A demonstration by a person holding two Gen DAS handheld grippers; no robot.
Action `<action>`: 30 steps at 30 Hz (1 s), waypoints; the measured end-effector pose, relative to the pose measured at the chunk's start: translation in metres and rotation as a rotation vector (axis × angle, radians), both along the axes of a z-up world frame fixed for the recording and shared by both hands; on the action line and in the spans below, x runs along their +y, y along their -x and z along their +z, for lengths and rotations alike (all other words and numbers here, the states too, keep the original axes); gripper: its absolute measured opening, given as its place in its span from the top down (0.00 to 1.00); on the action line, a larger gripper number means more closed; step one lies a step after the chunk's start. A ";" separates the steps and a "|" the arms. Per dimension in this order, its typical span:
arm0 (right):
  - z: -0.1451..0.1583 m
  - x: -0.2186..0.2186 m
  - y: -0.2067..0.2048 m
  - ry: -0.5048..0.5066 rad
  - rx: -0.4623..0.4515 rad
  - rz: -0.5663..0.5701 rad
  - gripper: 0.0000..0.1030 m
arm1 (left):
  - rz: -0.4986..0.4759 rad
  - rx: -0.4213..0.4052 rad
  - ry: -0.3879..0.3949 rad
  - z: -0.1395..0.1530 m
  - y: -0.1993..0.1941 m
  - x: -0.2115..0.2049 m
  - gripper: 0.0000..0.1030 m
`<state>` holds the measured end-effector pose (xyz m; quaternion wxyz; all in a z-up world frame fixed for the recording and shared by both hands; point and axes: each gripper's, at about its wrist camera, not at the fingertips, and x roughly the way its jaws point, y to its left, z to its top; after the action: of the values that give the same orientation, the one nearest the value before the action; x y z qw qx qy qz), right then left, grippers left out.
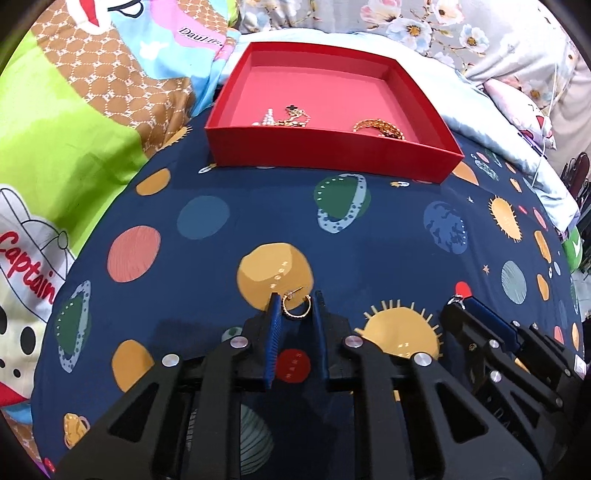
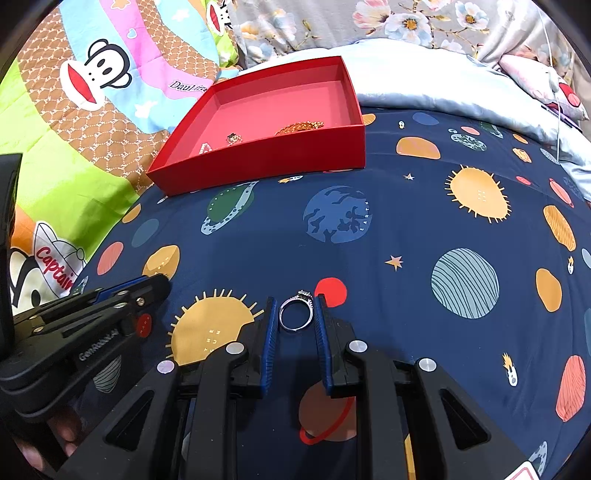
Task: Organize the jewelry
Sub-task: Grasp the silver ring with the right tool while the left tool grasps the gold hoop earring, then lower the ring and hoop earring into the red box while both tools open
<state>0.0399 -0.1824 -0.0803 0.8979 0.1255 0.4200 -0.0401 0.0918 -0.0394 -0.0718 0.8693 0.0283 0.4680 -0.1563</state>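
Observation:
My left gripper is shut on a small gold hoop earring, which sits between its blue pads just above the navy planet-print bedspread. Just to its right, my right gripper is shut on a silver ring with a stone setting. Each view catches the other gripper from the side: the right gripper and the left gripper. A shallow red box lies farther back. It holds a gold chain, a black clover pendant and a pearl piece.
A cartoon monkey blanket covers the left side. A pale blue quilt and floral pillows lie behind the box. The bedspread falls away at the right edge. A person's hand holds the left tool.

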 end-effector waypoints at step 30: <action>0.062 -0.018 -0.048 0.017 -0.130 0.020 0.83 | 0.008 -0.143 0.001 0.061 -0.050 0.000 0.84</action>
<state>0.0883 -0.2002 -0.0181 0.9247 0.1162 0.3616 -0.0263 0.1420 -0.0391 -0.0110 0.9013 0.0368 0.4046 -0.1505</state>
